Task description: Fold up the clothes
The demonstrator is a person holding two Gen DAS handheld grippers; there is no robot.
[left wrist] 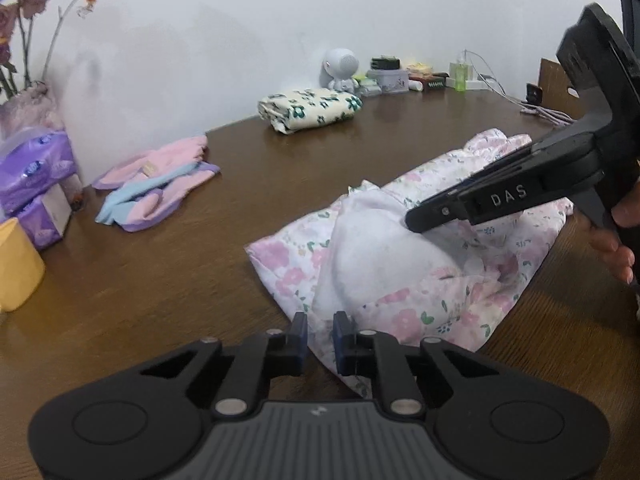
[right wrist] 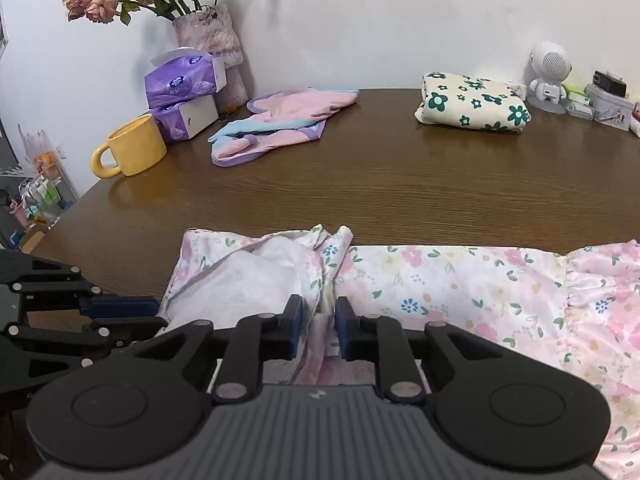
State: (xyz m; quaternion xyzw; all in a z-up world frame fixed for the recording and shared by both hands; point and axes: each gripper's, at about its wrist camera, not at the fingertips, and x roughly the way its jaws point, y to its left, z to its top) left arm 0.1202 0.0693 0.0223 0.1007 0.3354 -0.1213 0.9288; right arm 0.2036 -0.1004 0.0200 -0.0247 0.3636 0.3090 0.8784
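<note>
Left gripper: jaws stood a narrow gap apart at the near edge of the floral garment, with pale cloth lying in the gap; whether the pads pinched it could not be told
Right gripper: jaws nearly closed, a bunched fold of the same garment rising between the blue pads, which appeared to press on it
Floral garment: pink-flowered, spread flat on the near part of the wooden table, its white lining turned out at one end
Pastel garment: pink, blue and purple, crumpled, well apart at the far side
Folded cloth: cream with green flowers, neatly stacked near the wall
Yellow mug: just beside the purple tissue packs
Vase of dried roses: against the wall behind the packs
</note>
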